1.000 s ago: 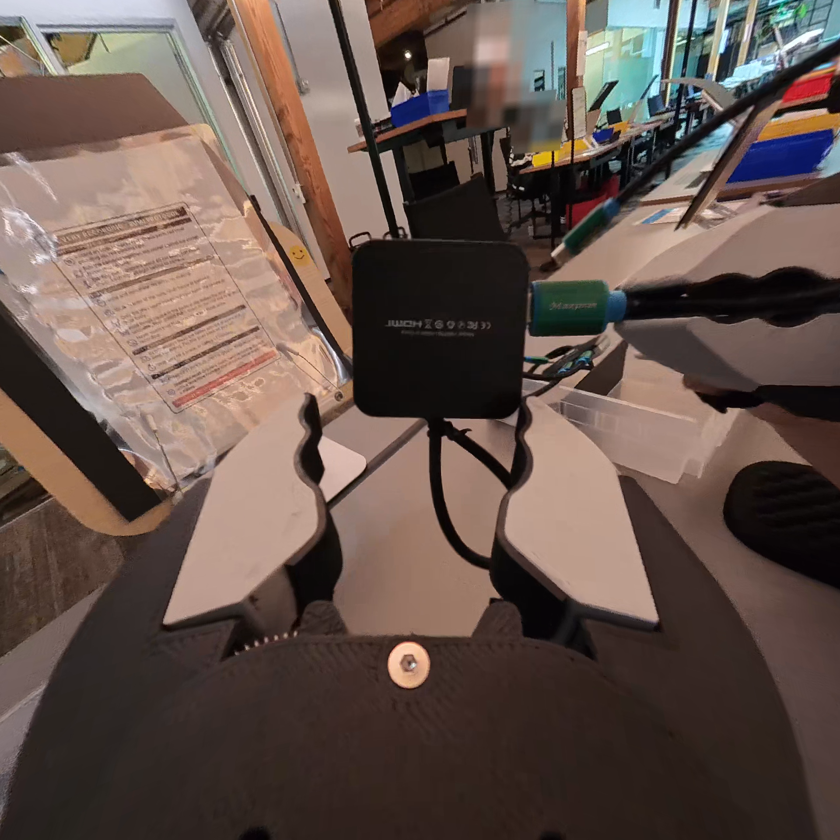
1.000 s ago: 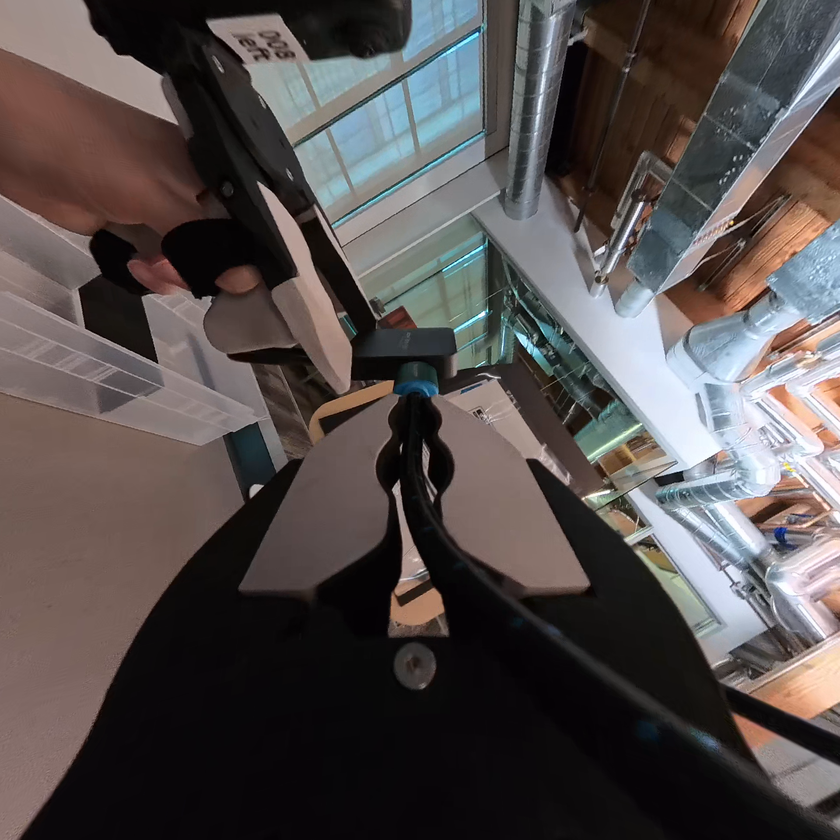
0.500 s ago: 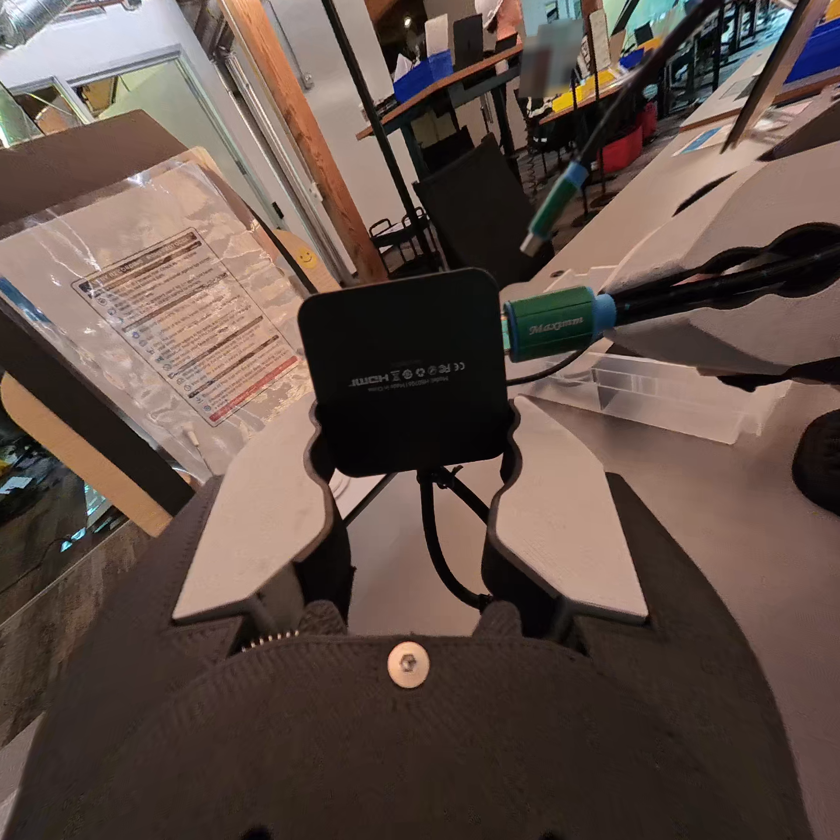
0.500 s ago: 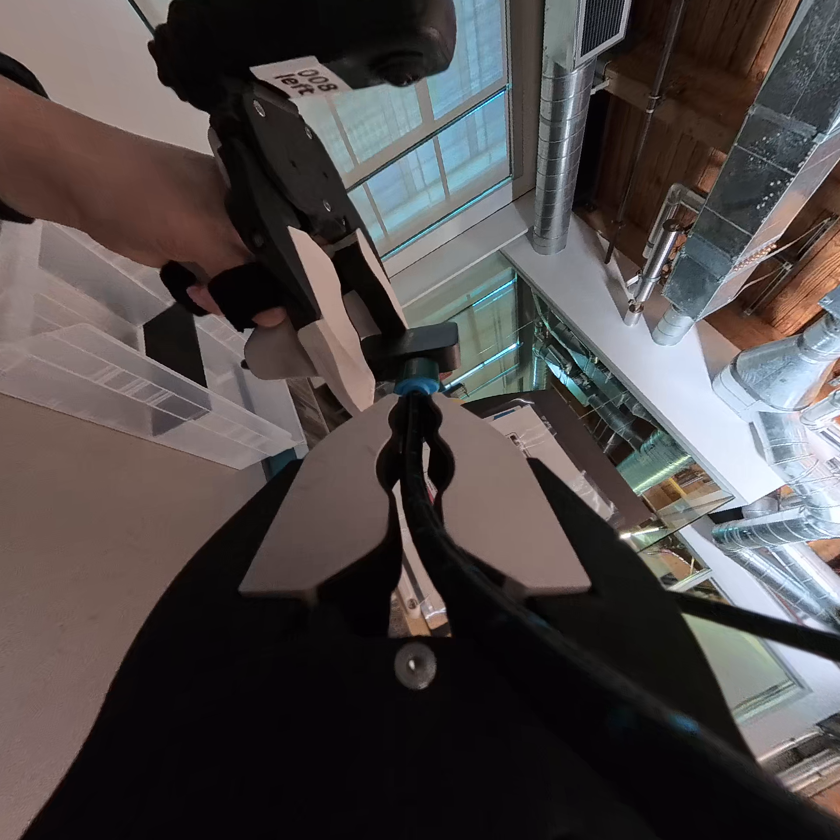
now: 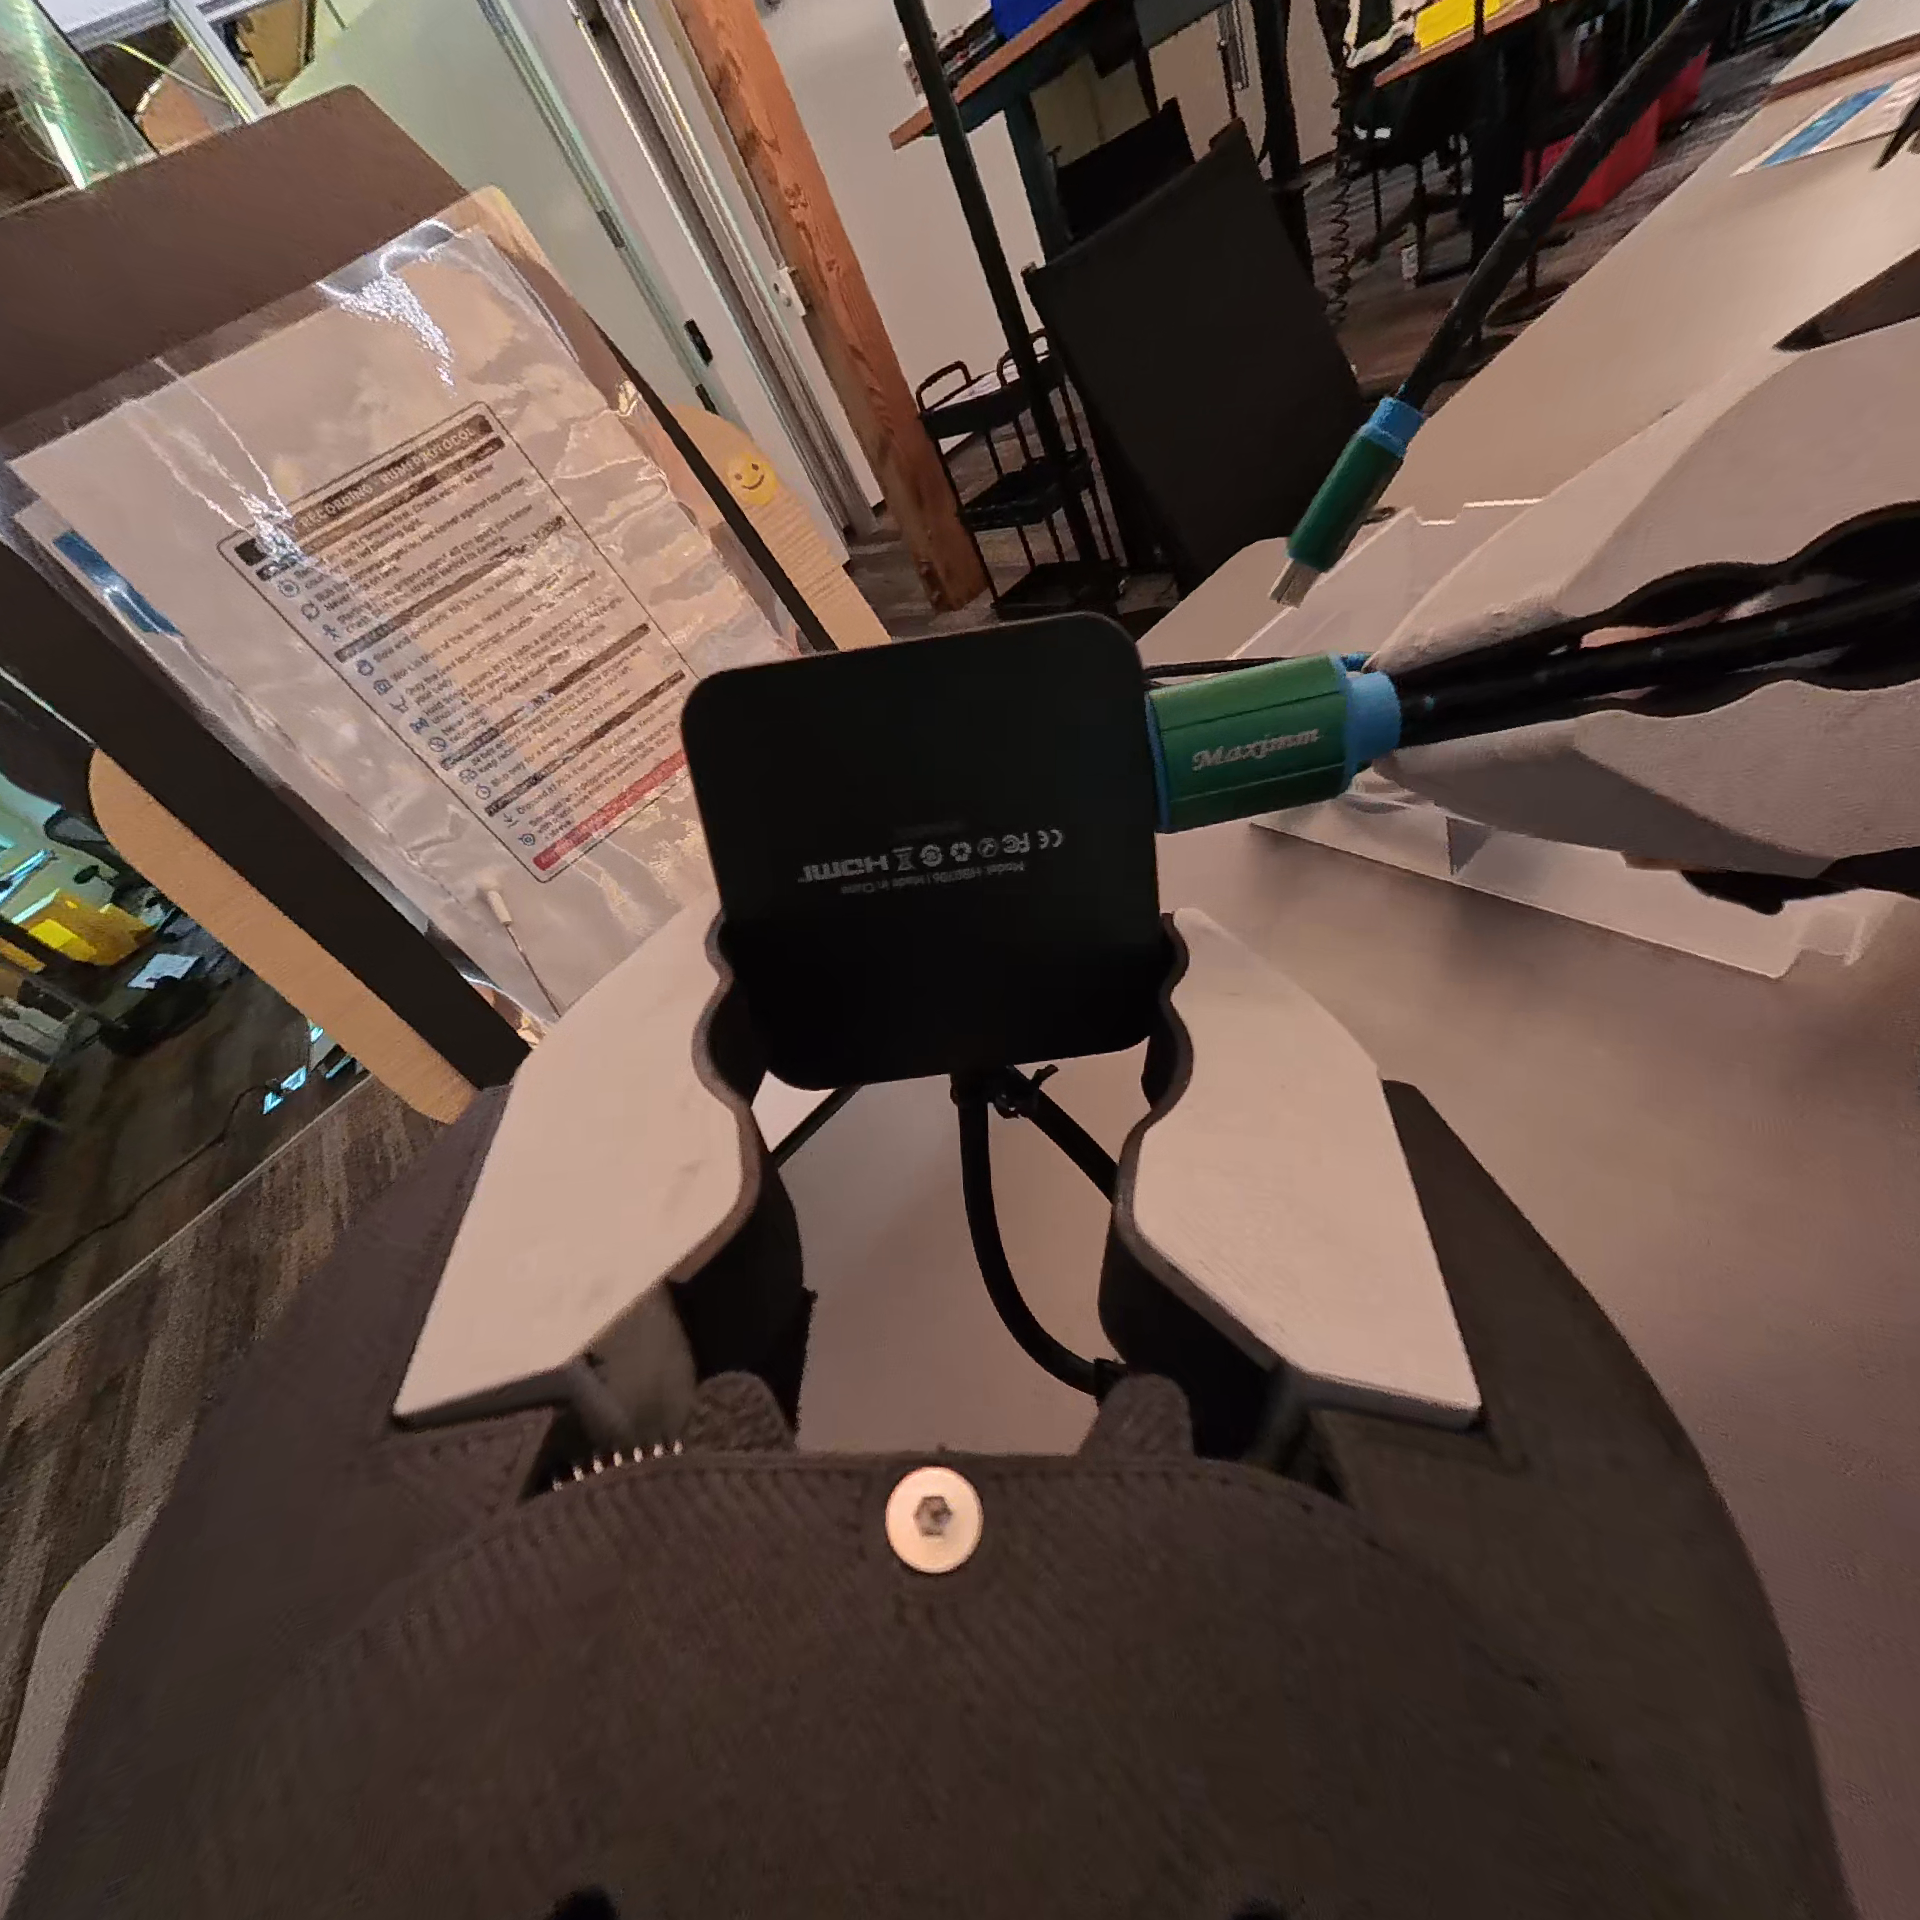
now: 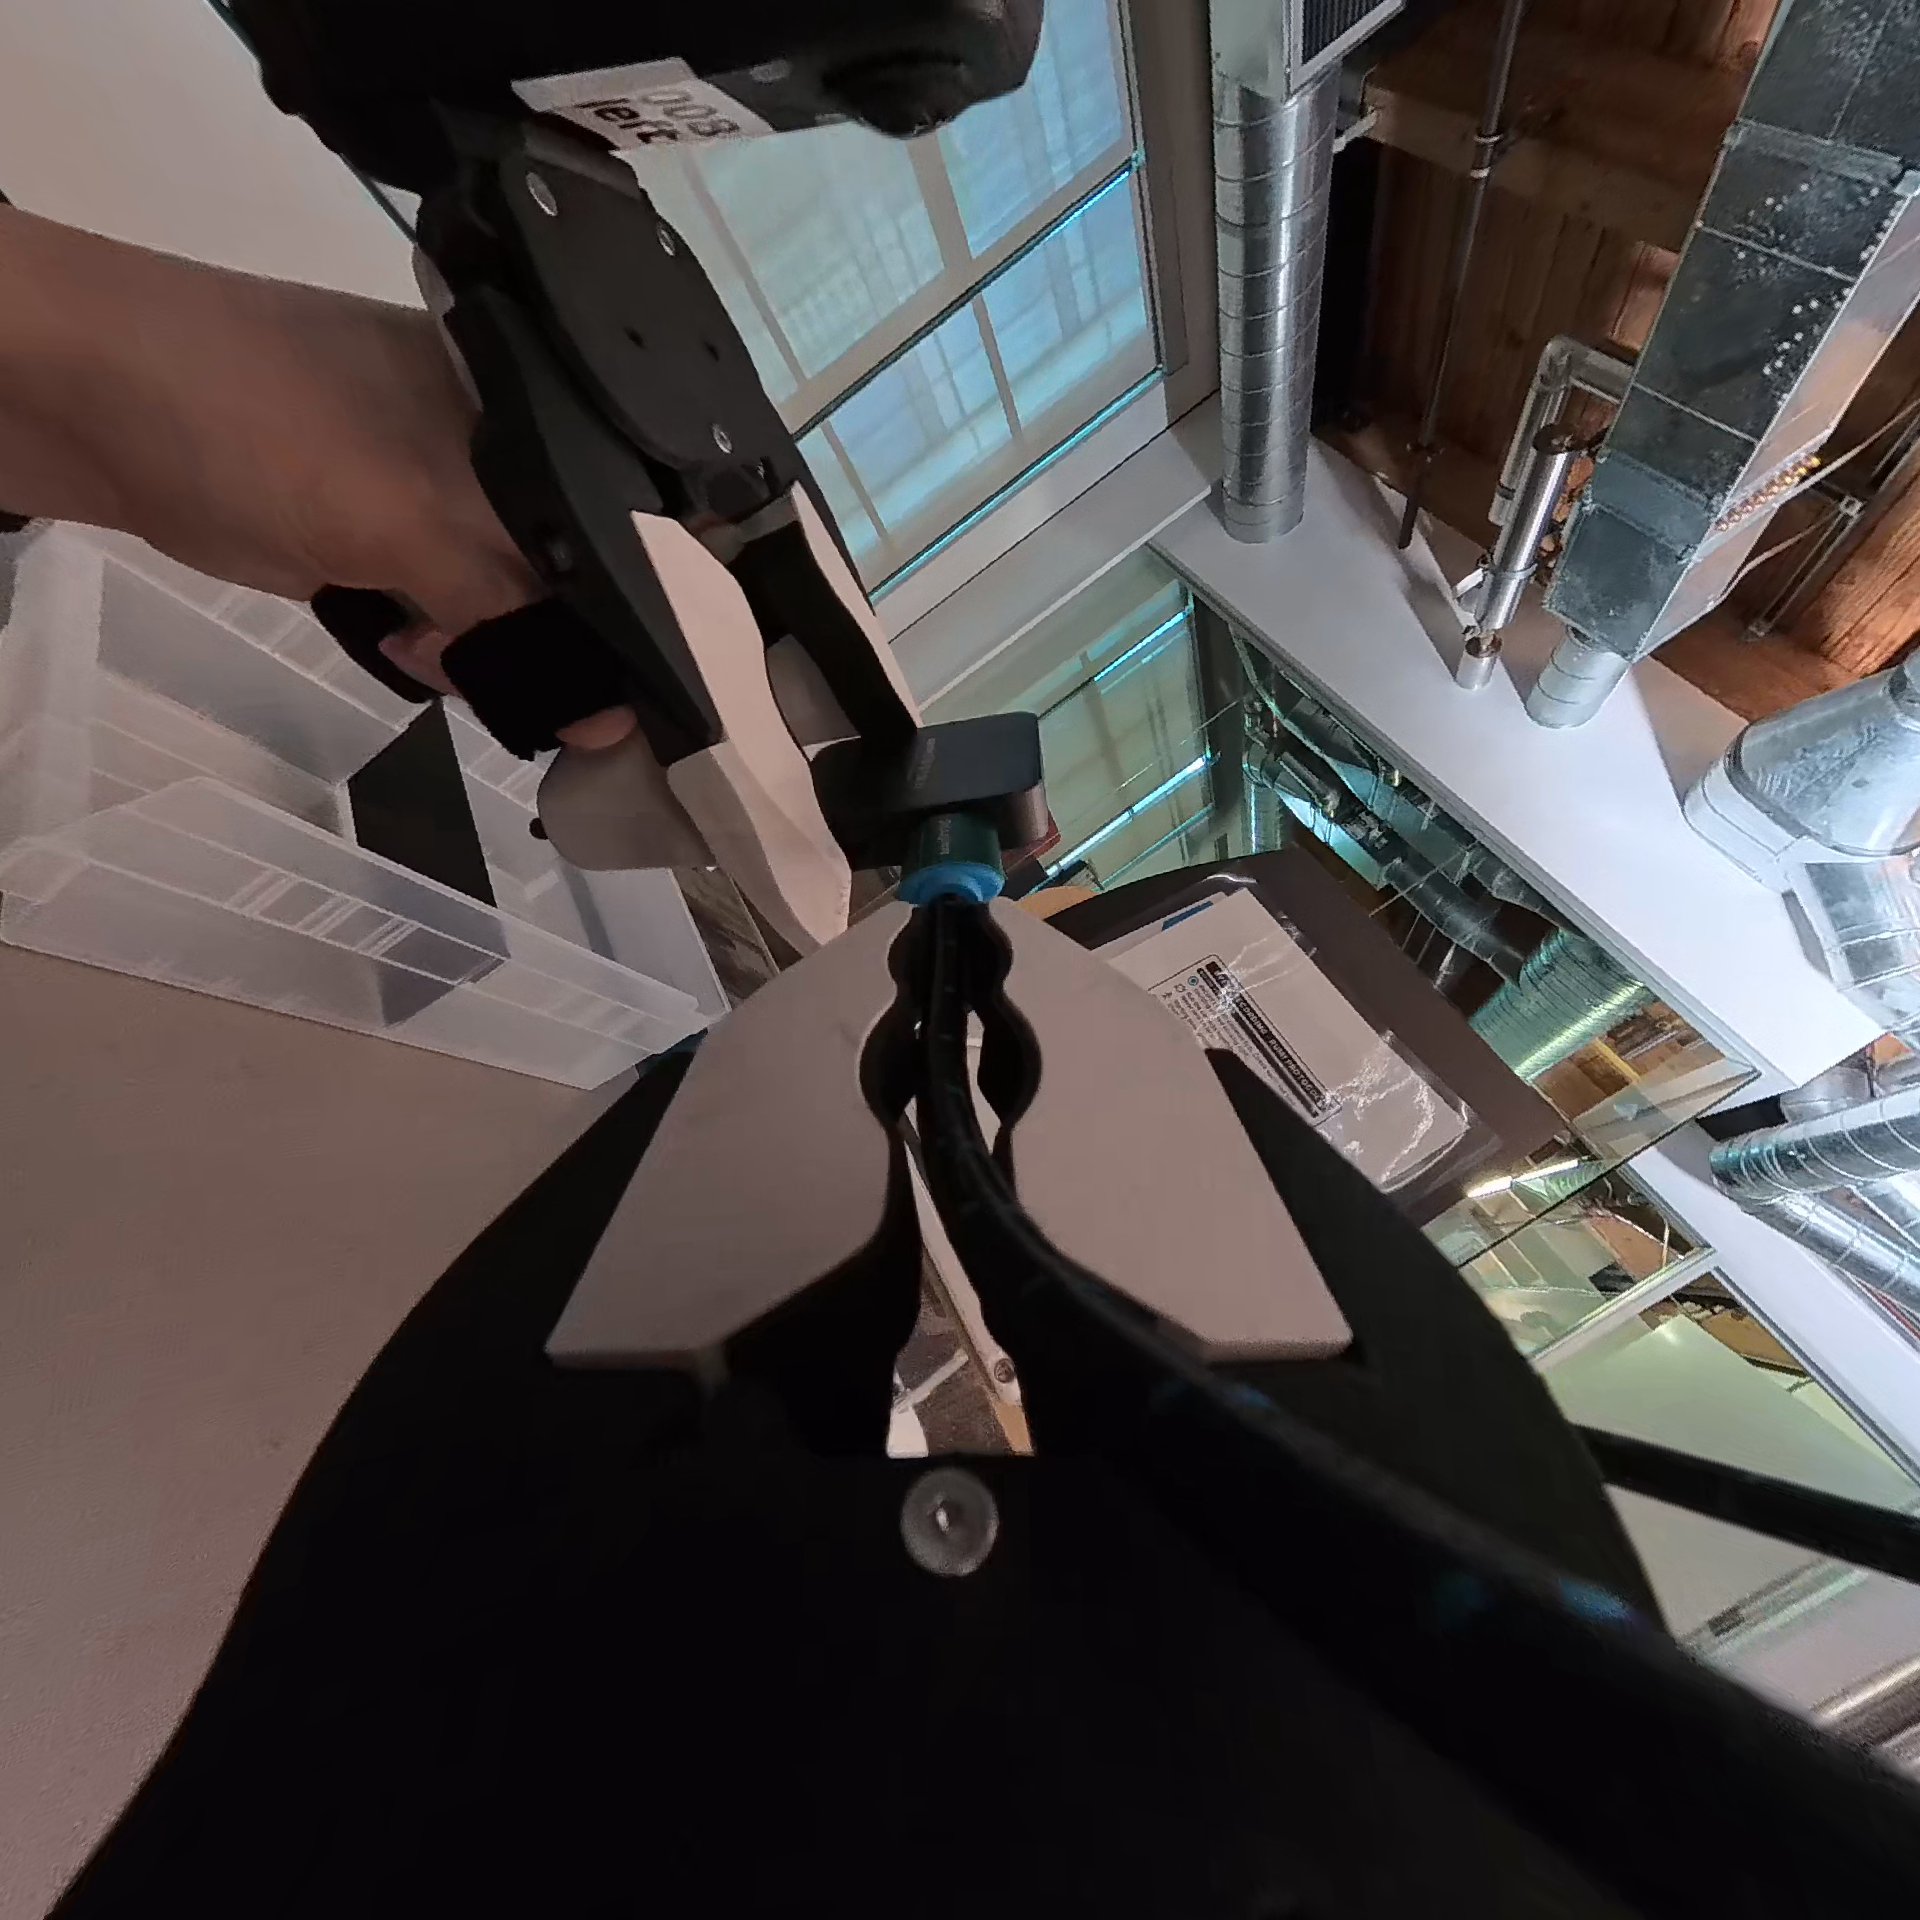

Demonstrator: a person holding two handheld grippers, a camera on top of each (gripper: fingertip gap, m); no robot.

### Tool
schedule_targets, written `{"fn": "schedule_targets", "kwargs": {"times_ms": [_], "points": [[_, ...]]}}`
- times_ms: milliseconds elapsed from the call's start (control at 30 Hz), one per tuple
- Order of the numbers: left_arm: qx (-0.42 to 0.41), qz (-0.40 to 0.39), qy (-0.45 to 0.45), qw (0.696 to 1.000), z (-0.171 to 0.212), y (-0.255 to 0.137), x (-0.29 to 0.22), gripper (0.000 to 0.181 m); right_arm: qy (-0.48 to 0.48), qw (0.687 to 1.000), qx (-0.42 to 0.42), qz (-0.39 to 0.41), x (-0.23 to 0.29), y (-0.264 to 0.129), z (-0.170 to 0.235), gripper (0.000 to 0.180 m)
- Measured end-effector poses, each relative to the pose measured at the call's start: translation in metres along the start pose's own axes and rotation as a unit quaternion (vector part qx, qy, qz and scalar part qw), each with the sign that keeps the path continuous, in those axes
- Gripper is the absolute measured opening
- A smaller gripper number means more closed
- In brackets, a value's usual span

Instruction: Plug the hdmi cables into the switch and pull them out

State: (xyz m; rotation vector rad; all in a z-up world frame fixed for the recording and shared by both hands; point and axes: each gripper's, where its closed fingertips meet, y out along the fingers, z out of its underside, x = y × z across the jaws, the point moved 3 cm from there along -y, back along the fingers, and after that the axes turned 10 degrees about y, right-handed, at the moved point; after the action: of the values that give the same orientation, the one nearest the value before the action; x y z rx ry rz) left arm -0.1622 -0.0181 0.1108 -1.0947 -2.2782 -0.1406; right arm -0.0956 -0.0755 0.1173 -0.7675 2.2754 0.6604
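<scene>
My left gripper (image 5: 940,961) is shut on the near edge of a flat black square HDMI switch (image 5: 920,810) and holds it up in the air. A green HDMI plug with a blue collar (image 5: 1257,743) sits in the switch's right side. My right gripper (image 6: 940,940) is shut on that plug's black cable (image 6: 961,1049) just behind the collar, and the plug (image 6: 951,842) meets the switch (image 6: 966,774) there. A second green plug (image 5: 1335,514) hangs free on its own cable, upper right. A thin black lead (image 5: 982,1205) hangs below the switch.
A grey tabletop (image 5: 1558,1195) lies below. Clear plastic bins (image 6: 239,852) stand at its side. A board with a printed sheet in a plastic sleeve (image 5: 416,644) leans on the left. A hand (image 6: 208,447) holds the left gripper's handle. Office desks and chairs stand behind.
The switch has slid deeper between my left fingers and come lower and nearer. The green plug has stayed in its side. Both grippers have tilted and shifted together.
</scene>
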Motion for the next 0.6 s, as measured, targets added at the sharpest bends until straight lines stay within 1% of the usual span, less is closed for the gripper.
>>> {"fn": "schedule_targets", "kwargs": {"times_ms": [100,167,233,300,333,400,467,500,567,600], "points": [[0.005,-0.006,-0.003,1.0,0.002,0.001,0.001,0.072,0.0,1.0,-0.002,0.01,0.001,0.001,0.002,0.007],[0.001,0.007,-0.007,1.0,0.0,0.0,-0.001,0.072,0.004,1.0,-0.006,-0.004,-0.001,-0.001,0.002,0.007],[-0.005,0.057,-0.026,0.998,-0.002,-0.003,-0.005,0.073,0.041,0.998,-0.003,-0.048,-0.008,-0.004,0.004,0.007],[-0.036,0.128,-0.073,0.988,-0.008,-0.011,-0.01,0.071,0.081,0.994,-0.012,-0.079,-0.019,-0.012,0.007,0.008],[-0.057,0.155,-0.105,0.981,-0.011,-0.016,-0.009,0.07,0.087,0.992,-0.019,-0.09,-0.023,-0.017,0.007,0.007],[-0.104,0.202,-0.18,0.957,-0.015,-0.023,-0.001,0.07,0.083,0.987,-0.049,-0.129,-0.024,-0.028,0.004,0.007],[-0.153,0.271,-0.257,0.915,-0.019,-0.025,-0.001,0.065,0.08,0.981,-0.077,-0.16,-0.021,-0.035,-0.002,0.008],[-0.16,0.306,-0.285,0.894,-0.019,-0.024,-0.004,0.063,0.074,0.98,-0.083,-0.167,-0.019,-0.036,-0.005,0.007],[-0.161,0.373,-0.304,0.862,-0.018,-0.023,-0.017,0.06,0.056,0.98,-0.085,-0.173,-0.015,-0.035,-0.005,0.007],[-0.168,0.404,-0.304,0.846,-0.02,-0.024,-0.024,0.052,0.05,0.978,-0.084,-0.184,-0.011,-0.035,-0.004,0.007]]}}
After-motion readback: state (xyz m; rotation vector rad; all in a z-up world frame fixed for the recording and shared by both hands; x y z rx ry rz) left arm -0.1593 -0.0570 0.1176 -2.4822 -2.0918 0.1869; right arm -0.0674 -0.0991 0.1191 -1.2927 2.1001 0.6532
